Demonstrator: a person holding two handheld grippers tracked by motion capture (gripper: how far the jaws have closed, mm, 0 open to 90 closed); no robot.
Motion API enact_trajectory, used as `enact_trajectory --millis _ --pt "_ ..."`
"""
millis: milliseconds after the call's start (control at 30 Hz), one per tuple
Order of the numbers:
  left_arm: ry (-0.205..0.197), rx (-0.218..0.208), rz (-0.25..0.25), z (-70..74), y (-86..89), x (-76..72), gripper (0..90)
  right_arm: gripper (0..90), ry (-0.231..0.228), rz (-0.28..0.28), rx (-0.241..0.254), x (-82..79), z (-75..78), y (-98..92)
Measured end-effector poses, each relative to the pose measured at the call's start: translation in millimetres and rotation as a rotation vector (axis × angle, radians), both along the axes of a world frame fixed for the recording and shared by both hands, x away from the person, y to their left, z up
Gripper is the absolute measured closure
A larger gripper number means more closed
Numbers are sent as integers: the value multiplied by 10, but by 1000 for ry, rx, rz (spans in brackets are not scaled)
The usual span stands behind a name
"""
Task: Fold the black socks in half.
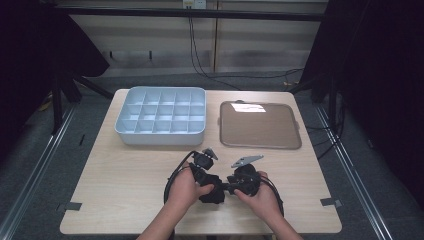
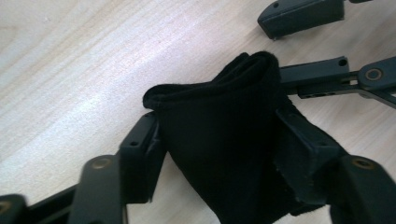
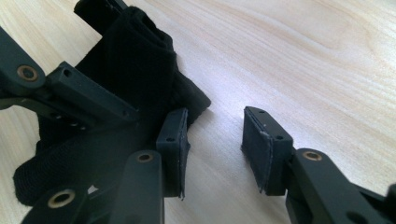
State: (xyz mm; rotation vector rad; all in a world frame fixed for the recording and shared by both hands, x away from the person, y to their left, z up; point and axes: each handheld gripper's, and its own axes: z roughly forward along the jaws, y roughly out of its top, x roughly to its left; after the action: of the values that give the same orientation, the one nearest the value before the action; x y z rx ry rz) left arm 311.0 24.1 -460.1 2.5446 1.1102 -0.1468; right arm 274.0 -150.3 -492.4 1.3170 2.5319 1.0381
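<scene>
A black folded cloth [image 1: 212, 195] lies near the table's front edge, between my two hands. In the left gripper view the cloth [image 2: 219, 93] stands up between my left gripper's [image 2: 219, 135] jaws, and both pads press on its sides. My right gripper [image 3: 217, 140] stands open just beside it, with bare wood between its pads. The cloth [image 3: 135, 65] lies to the left of those pads and touches the outer side of the left one. In the high view the left gripper [image 1: 214, 189] and right gripper [image 1: 228, 189] point at each other over the cloth.
A pale blue tray [image 1: 161, 138] divided into several compartments stands at the back left of the wooden table [image 1: 125, 185]. A flat brown tray [image 1: 260, 125] lies to its right. Cables loop from both grippers beside the hands.
</scene>
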Motion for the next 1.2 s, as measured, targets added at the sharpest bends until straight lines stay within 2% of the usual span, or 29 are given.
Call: enact_trajectory --millis 67,233,333,400,433,467,500,600,633,700,767,867,1033,1067,1200 --pt "2 -6 -4 0 3 -3 400 600 -1 1 1 0 -1 -3" --pt "-14 6 -42 34 -24 -34 576 581 2 0 2 12 0 -13" --pt "-42 29 -63 53 -59 -59 620 558 -5 6 2 18 -4 -25" --pt "-39 29 -64 56 -55 -56 625 554 -4 2 3 16 -4 -27" --pt "-24 15 -54 52 -30 -41 623 550 -5 2 11 13 -8 -34" --pt "-24 15 -54 52 -30 -41 616 550 -5 2 11 13 -8 -34" --pt "-8 -9 -22 39 3 -28 600 542 -6 3 9 12 -7 -40" --pt "-4 -20 -14 30 33 -16 563 531 -5 4 4 11 -3 -53" --pt "-4 -22 6 30 46 -12 513 527 -9 10 6 9 -7 -77" --pt "-3 -23 11 32 50 -9 481 525 -7 3 5 4 -4 -86" --pt "-5 -29 26 49 76 3 395 520 -9 2 -7 -15 2 -113" --pt "-8 -19 29 77 110 2 320 514 -15 11 -7 -47 -2 -106" --pt "6 -13 47 101 148 -19 300 511 -24 15 -8 -71 -6 -67" --pt "20 -6 48 96 163 -28 297 511 -27 15 -7 -76 -8 -50" --pt "29 -6 57 55 161 -41 279 510 -35 23 -12 -83 -13 -29"
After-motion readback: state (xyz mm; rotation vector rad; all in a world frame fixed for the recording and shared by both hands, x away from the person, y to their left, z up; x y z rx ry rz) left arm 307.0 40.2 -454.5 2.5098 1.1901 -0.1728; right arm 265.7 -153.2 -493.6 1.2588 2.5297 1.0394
